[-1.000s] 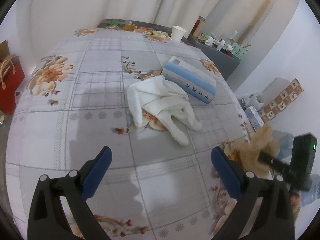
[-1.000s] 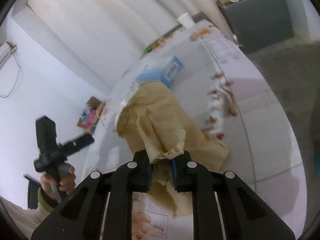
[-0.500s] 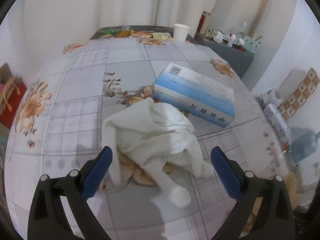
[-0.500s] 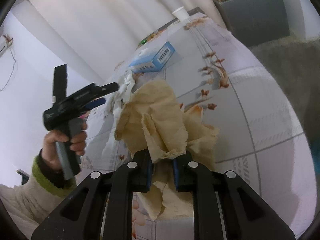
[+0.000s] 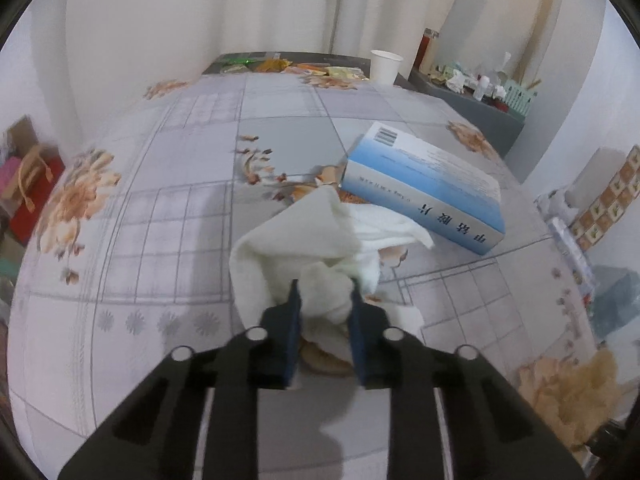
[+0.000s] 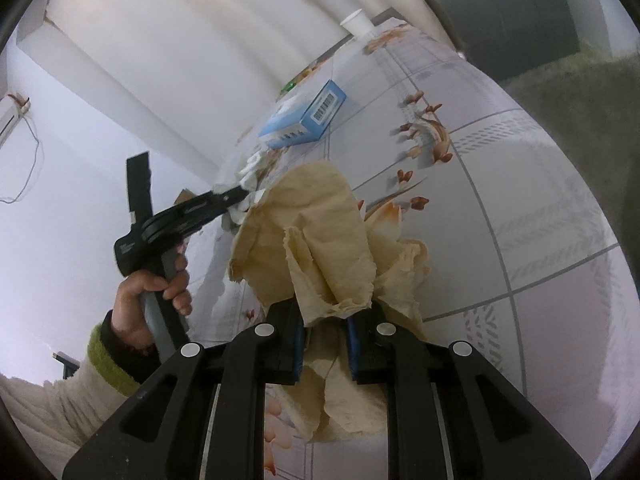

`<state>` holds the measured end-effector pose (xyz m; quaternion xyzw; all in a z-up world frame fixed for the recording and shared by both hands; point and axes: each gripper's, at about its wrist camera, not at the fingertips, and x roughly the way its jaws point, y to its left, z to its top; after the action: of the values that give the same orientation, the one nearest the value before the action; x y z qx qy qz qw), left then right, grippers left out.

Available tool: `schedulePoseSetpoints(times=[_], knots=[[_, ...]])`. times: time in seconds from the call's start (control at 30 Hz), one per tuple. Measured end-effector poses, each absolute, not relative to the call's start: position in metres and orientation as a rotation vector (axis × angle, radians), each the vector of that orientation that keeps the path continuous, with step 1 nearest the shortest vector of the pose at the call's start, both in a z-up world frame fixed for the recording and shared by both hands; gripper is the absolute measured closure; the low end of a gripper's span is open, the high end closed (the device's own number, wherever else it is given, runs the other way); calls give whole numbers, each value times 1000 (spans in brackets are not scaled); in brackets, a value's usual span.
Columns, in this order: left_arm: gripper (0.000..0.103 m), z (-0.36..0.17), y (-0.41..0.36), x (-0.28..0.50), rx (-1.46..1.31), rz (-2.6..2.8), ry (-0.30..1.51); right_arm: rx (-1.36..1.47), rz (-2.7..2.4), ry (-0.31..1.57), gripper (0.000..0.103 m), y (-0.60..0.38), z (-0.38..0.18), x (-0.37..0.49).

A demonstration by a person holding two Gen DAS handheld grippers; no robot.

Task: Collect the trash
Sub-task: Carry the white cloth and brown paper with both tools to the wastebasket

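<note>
The left gripper [image 5: 325, 294] pinches a crumpled white paper tissue [image 5: 304, 248] that lies on the grey floral tablecloth [image 5: 168, 208], touching a blue and white box [image 5: 424, 184]. The right gripper [image 6: 326, 320] is pressed on a crumpled beige paper towel [image 6: 316, 240], held above the table edge. A white paper cup [image 5: 385, 66] stands at the far side; what is in it I cannot tell

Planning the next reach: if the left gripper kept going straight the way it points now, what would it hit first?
The left gripper is already closed on the white tissue; pushed straight on, it would probably meet the blue box just beyond, though depth is unclear.
</note>
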<state>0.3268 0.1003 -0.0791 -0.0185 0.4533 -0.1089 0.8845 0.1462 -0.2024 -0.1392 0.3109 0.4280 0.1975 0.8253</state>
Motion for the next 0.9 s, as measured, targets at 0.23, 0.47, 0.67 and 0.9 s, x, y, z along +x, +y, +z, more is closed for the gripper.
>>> schedulePoseSetpoints(times=[0.23, 0.47, 0.67, 0.9], knots=[[87, -59, 124, 288, -90, -287, 928, 680, 412, 900, 87, -208, -135, 139], [87, -25, 148, 251, -136, -352, 865, 685, 417, 866, 90, -208, -121, 128], [87, 4, 161, 223, -172, -400, 787, 692, 398, 779, 91, -218, -91, 115], [87, 29, 147, 203, -188, -520, 732, 716, 308, 649, 91, -257, -57, 84]])
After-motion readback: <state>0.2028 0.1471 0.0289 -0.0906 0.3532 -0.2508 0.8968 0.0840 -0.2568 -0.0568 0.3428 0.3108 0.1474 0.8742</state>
